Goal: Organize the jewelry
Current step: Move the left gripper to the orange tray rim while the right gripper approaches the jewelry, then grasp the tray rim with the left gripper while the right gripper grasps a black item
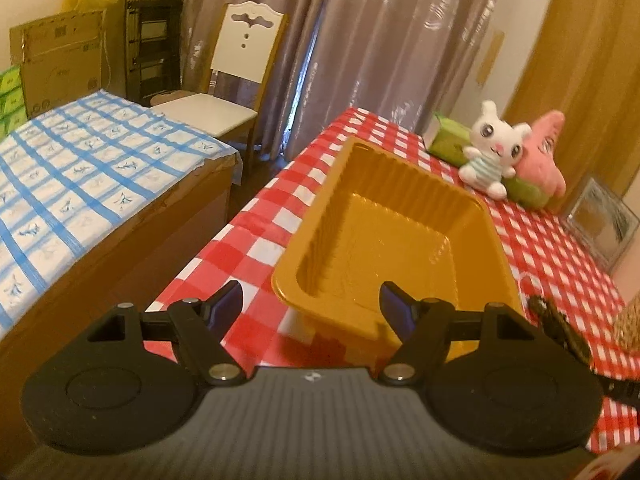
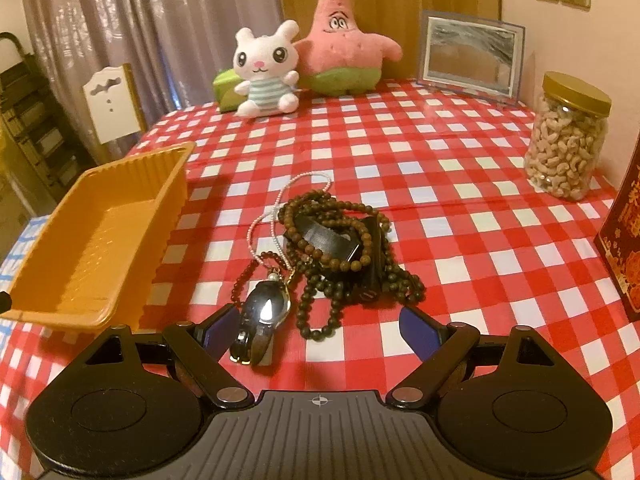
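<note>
A pile of jewelry lies on the red checked tablecloth: dark wooden bead strands, a black band, a thin pink-white bead chain and a shiny watch. My right gripper is open just in front of the pile, its left finger beside the watch. An empty golden plastic tray stands left of the pile. In the left wrist view my left gripper is open at the tray's near rim; bead strands show at right.
At the table's back stand a white bunny plush, a pink star plush, a framed mirror and a cashew jar. A red box stands at right. A blue checked surface and chair lie left.
</note>
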Motion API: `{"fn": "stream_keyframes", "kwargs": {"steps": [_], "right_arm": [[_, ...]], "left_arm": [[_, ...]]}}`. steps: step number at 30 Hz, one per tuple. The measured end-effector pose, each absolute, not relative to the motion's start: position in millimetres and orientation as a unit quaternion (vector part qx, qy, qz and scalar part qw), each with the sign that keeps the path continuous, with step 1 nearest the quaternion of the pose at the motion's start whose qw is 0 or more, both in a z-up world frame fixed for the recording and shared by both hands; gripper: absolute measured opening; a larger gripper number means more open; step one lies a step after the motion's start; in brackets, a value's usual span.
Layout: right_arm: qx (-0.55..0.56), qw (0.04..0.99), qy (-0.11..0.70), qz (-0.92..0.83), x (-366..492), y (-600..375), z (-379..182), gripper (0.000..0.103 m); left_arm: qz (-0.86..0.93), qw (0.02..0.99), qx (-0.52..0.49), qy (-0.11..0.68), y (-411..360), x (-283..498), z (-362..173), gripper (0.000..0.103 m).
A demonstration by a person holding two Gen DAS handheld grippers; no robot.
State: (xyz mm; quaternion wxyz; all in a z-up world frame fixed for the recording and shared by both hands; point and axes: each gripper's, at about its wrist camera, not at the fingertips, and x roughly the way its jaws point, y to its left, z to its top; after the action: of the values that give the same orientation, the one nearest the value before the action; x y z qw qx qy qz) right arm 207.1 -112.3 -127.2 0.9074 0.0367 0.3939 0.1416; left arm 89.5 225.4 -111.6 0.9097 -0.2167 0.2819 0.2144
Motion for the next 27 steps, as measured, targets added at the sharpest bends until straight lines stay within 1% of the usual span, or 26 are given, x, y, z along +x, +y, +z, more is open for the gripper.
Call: {"fn": "stream_keyframes", "kwargs": {"steps": [4, 6, 7, 9, 10, 14, 16, 17, 18, 19, 22, 24, 27], "right_arm": [[0.035, 0.907, 0.399, 0.131, 212, -106, -133, 0.087], [0.034, 0.906, 0.403, 0.127, 213, -103, -137, 0.087], [0.034, 0.905, 0.405, 0.125, 213, -101, -139, 0.087], [0.033, 0.906, 0.405, 0.122, 214, -99, -141, 0.087], [0.033, 0.906, 0.404, 0.121, 214, -98, -141, 0.087], [0.035, 0.907, 0.404, 0.114, 216, -97, -142, 0.087], [0.037, 0.907, 0.403, 0.112, 217, -97, -143, 0.087], [0.038, 0.907, 0.403, 0.111, 218, -97, -143, 0.087], [0.038, 0.907, 0.403, 0.111, 218, -96, -144, 0.086], [0.039, 0.907, 0.404, 0.111, 219, -95, -144, 0.086], [0.039, 0.907, 0.404, 0.114, 220, -91, -145, 0.083], [0.039, 0.906, 0.404, 0.119, 220, -87, -145, 0.081], [0.037, 0.905, 0.404, 0.125, 222, -82, -146, 0.077]], "left_arm": [[0.215, 0.909, -0.227, 0.276, 232, 102, -123, 0.069], [0.213, 0.909, -0.224, 0.281, 233, 109, -130, 0.062], [0.213, 0.908, -0.223, 0.283, 234, 112, -133, 0.060], [0.213, 0.908, -0.222, 0.284, 234, 117, -138, 0.052], [0.214, 0.908, -0.221, 0.283, 234, 120, -140, 0.051], [0.219, 0.912, -0.210, 0.277, 233, 127, -143, 0.038], [0.224, 0.914, -0.198, 0.275, 232, 130, -143, 0.035], [0.225, 0.914, -0.194, 0.275, 232, 131, -143, 0.031], [0.222, 0.915, -0.193, 0.277, 233, 132, -144, 0.021], [0.220, 0.915, -0.190, 0.280, 233, 133, -145, 0.017], [0.221, 0.917, -0.182, 0.278, 235, 133, -144, 0.016], [0.220, 0.919, -0.175, 0.276, 236, 132, -142, 0.011], [0.210, 0.923, -0.163, 0.277, 237, 133, -137, 0.010]]}}
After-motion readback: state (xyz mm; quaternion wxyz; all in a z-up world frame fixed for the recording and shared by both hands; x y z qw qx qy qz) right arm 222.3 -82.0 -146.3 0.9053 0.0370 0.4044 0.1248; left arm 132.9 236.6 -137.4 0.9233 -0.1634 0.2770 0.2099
